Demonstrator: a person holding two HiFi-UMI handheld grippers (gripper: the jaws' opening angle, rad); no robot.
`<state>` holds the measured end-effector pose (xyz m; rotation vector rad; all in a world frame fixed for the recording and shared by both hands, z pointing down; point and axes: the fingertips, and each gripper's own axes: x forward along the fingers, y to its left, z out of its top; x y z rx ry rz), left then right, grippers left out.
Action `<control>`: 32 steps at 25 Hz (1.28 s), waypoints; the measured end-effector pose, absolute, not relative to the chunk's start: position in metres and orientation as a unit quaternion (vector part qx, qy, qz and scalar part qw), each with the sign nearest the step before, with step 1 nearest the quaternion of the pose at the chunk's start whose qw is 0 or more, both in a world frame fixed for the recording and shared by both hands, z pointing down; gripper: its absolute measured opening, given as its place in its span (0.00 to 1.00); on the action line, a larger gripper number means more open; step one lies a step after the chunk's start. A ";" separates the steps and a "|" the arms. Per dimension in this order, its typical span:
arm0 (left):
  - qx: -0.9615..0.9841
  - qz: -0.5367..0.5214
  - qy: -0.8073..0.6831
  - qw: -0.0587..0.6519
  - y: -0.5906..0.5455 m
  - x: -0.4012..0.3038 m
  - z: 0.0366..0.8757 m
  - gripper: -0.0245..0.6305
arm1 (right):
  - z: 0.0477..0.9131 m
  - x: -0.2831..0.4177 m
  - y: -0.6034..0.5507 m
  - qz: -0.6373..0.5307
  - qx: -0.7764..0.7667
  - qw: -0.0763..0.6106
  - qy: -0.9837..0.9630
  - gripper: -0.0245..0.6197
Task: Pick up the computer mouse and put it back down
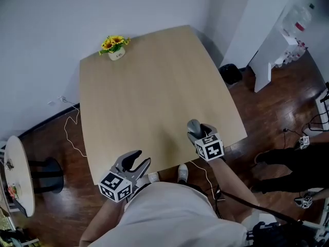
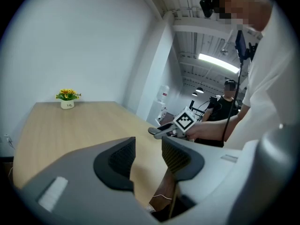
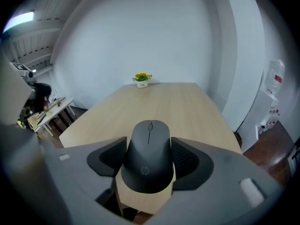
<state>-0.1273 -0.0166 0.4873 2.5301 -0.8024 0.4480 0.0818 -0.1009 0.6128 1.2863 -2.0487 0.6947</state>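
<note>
A dark grey computer mouse [image 3: 149, 156] sits between the jaws of my right gripper [image 3: 149, 146], and both pads press its sides. In the head view the mouse [image 1: 193, 126] and right gripper [image 1: 195, 131] are over the near right part of the light wooden table [image 1: 144, 86]. I cannot tell whether the mouse touches the tabletop. My left gripper [image 1: 142, 158] hangs at the table's near left edge, open and empty. From the left gripper view its jaws [image 2: 147, 150] stand apart, and the mouse [image 2: 158, 131] shows beyond them.
A small pot of yellow flowers [image 1: 116, 46] stands at the table's far left corner. A round white side table [image 1: 18, 174] is at the left, a white cabinet [image 1: 270, 45] at the back right. Another person [image 1: 288, 158] stands right. A cable [image 1: 72, 133] lies on the floor.
</note>
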 end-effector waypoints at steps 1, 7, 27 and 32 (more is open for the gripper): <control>0.918 0.160 -0.287 0.222 -0.018 -0.129 0.488 0.26 | 0.597 0.079 -0.090 0.260 0.486 0.301 -0.778 0.50; 0.925 0.162 -0.257 0.226 -0.020 -0.131 0.495 0.26 | 0.505 0.065 -0.035 0.234 0.491 0.260 -0.798 0.50; 0.945 0.159 -0.209 0.195 -0.017 -0.115 0.482 0.26 | 0.450 0.071 0.017 0.221 0.533 0.232 -0.783 0.50; 0.942 0.164 -0.218 0.194 -0.018 -0.117 0.484 0.26 | 0.450 0.072 0.012 0.220 0.529 0.229 -0.787 0.50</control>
